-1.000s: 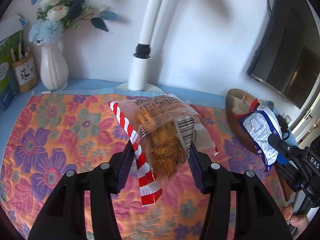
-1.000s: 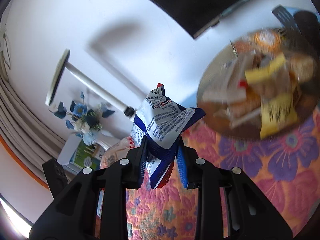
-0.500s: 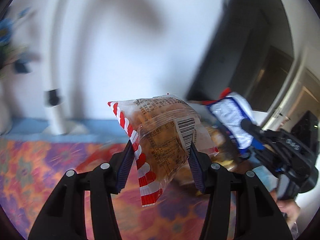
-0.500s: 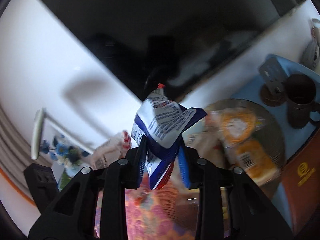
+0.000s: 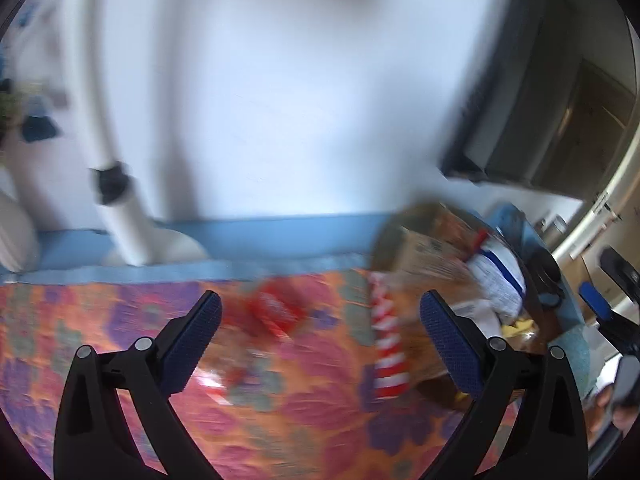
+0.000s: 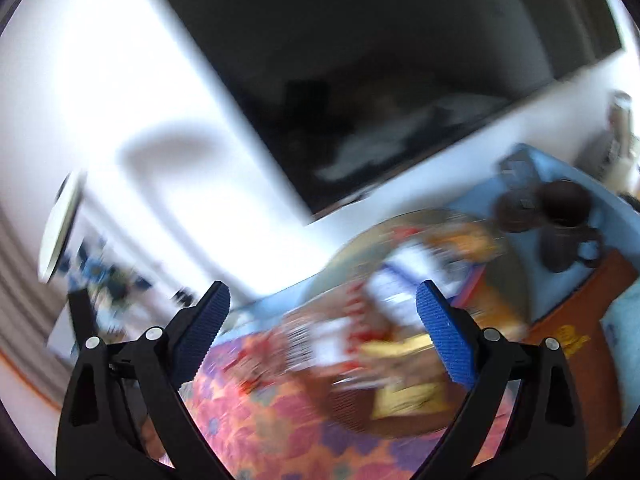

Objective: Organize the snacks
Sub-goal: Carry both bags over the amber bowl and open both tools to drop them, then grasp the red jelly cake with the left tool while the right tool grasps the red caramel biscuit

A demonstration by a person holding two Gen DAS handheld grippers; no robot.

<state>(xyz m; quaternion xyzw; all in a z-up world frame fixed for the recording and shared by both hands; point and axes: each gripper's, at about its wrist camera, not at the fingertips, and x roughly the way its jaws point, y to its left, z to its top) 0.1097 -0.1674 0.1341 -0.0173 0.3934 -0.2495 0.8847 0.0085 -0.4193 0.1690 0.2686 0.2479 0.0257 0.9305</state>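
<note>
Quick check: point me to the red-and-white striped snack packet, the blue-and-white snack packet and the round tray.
Red-and-white striped snack packet [image 5: 387,344]: left wrist view, on its striped edge.
Blue-and-white snack packet [image 5: 498,280]: left wrist view, on its white printed face.
Round tray [image 6: 508,276]: right wrist view, on its bare right side.

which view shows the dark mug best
The right wrist view. The dark mug stands there in full, handle included, on the blue surface beyond the round tray, only slightly blurred. In the left wrist view that spot past the tray holds only a small dark shape too blurred to identify.
</note>
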